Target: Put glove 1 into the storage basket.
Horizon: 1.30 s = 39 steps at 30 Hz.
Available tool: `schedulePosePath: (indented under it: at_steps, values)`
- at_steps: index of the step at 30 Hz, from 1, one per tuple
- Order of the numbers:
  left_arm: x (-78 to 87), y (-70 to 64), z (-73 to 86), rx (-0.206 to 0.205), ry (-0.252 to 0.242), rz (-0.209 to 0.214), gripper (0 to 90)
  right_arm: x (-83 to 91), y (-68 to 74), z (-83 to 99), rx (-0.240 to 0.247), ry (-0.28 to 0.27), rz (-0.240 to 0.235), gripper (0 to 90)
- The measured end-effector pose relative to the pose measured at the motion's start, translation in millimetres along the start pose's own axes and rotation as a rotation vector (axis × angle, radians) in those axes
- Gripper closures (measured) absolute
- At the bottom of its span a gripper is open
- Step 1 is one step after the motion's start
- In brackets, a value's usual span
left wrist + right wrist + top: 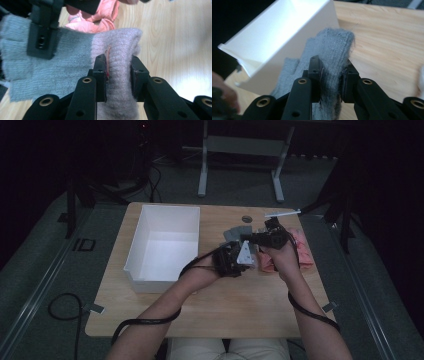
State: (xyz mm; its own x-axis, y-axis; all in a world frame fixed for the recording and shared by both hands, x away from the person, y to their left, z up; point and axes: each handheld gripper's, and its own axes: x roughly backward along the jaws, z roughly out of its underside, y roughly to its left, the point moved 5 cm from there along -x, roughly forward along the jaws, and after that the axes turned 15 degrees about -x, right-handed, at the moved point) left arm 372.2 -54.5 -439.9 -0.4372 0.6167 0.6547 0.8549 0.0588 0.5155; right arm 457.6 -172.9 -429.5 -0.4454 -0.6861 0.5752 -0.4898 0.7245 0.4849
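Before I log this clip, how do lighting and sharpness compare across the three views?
High view: dim, surroundings nearly black, with the white bin the brightest thing. Left gripper view: well lit, the grey knit glove sharp near the jaws, the pink glove behind soft. Right gripper view: the bin's wall glares white and blurs.

Black fingers (100, 72), brass-ringed screw holes, trailing black cables

Wooden table (240, 305): near half bare, open for passage | left: white box (165, 245) with tall walls blocks low sideways moves, its open top free | right: pink glove (305, 251) lies near the edge | centre: both grippers close together over the grey glove (75, 60), little gap between them | far edge: small round disc (247, 219) and white strip (282, 213)
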Motion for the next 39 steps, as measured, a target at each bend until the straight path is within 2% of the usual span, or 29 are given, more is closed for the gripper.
schedulePosePath:
  at_steps: [4, 5, 12, 19, 20, 21, 29, 32, 34, 37, 39]
  values:
    - [11.1, 7.5, 5.6, -0.017, 0.006, 0.015, 71.3, -3.3, 11.4, -7.1, 0.024, -0.007, 0.006, 74.6]
    - [18.6, 11.0, 9.2, -0.024, 0.013, 0.017, 71.3, -6.1, 19.7, -11.2, 0.037, -0.011, 0.006, 74.6]
    - [40.3, 15.4, 24.9, -0.028, 0.035, 0.004, 71.3, -19.5, 42.8, -19.6, 0.058, -0.018, -0.020, 74.6]
    - [59.5, 15.8, 51.4, -0.012, 0.049, -0.004, 71.3, -44.6, 72.2, -23.7, 0.085, -0.005, -0.043, 74.6]
    - [62.1, 15.7, 55.1, -0.012, 0.054, -0.006, 71.3, -52.5, 79.6, -24.3, 0.097, 0.000, -0.043, 74.5]
    - [64.8, 15.8, 58.9, -0.009, 0.059, -0.004, 71.3, -52.5, 79.6, -24.3, 0.097, 0.000, -0.043, 74.5]
    - [88.5, 19.8, 88.0, -0.008, 0.094, 0.004, 71.2, -82.2, 105.1, -27.9, 0.114, 0.018, -0.062, 74.6]
    - [94.2, 18.4, 98.5, -0.029, 0.113, -0.002, 71.1, -94.0, 113.2, -26.8, 0.117, 0.023, -0.065, 74.6]
    - [98.6, 18.4, 107.4, -0.043, 0.117, -0.005, 71.1, -103.9, 120.3, -26.0, 0.109, 0.017, -0.086, 74.5]
    - [104.9, 18.3, 120.0, -0.043, 0.116, 0.010, 71.1, -111.1, 124.6, -24.8, 0.100, 0.017, -0.095, 74.6]
    - [107.8, 17.2, 128.5, -0.059, 0.127, 0.026, 71.0, -120.4, 129.8, -22.2, 0.104, 0.025, -0.094, 74.5]
